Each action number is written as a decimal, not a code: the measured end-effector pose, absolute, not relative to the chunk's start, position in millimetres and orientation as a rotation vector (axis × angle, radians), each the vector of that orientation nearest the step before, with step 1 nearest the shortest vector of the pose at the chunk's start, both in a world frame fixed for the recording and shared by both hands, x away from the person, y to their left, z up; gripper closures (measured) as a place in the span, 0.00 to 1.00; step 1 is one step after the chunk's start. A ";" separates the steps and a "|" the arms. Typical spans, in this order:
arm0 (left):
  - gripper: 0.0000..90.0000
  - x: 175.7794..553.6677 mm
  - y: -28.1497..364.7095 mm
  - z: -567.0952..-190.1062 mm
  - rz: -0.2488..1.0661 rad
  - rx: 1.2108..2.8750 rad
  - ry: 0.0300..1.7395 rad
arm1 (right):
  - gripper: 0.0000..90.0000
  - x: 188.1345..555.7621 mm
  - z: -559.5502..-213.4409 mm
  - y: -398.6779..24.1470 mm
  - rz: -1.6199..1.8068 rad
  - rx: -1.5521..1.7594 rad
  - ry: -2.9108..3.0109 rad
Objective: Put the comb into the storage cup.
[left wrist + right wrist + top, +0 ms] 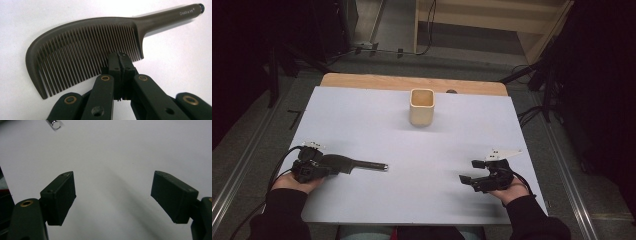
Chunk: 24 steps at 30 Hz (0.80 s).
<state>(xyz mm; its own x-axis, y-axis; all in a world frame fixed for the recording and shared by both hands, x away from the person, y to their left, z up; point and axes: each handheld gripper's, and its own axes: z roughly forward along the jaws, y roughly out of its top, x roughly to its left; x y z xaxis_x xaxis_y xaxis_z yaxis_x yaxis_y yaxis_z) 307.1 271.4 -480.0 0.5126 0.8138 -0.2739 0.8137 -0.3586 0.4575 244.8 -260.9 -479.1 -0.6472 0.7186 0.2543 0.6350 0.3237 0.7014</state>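
Note:
A dark brown comb (357, 164) lies flat on the white table top (412, 200), its handle pointing right. In the left gripper view the comb (82, 37) has its teeth toward me. My left gripper (119, 60) is shut, jaws pressed together, with the tips at the ends of the teeth; I see no grip on the comb. In the high view the left gripper (333, 167) sits at the comb's left end. My right gripper (469, 171) rests at the front right, open and holding nothing. Its jaws (113, 195) stand wide apart over bare table.
A cream square cup (421, 106) stands upright at the back middle of the table. The shiny tip of the comb's handle (56, 124) shows at the top left of the right gripper view. A wooden edge (412, 82) borders the table's far side.

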 end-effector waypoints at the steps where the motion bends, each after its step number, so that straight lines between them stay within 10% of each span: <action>1: 1.00 307.2 271.1 -480.2 0.004 2.211 1.326 | 0.20 245.0 -479.3 -261.0 1.231 1.264 2.472; 24: 1.00 338.7 262.3 -481.2 0.117 2.191 1.334 | 0.20 244.4 -479.2 -261.1 1.228 1.266 2.474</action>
<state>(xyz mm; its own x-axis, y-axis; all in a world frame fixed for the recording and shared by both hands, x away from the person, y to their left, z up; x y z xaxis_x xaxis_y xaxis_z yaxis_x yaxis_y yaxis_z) 338.7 262.3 -481.2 0.4996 0.8403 -0.2105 0.7907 -0.3432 0.5069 244.4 -261.1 -479.2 -0.6483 0.7185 0.2521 0.6354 0.3281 0.6990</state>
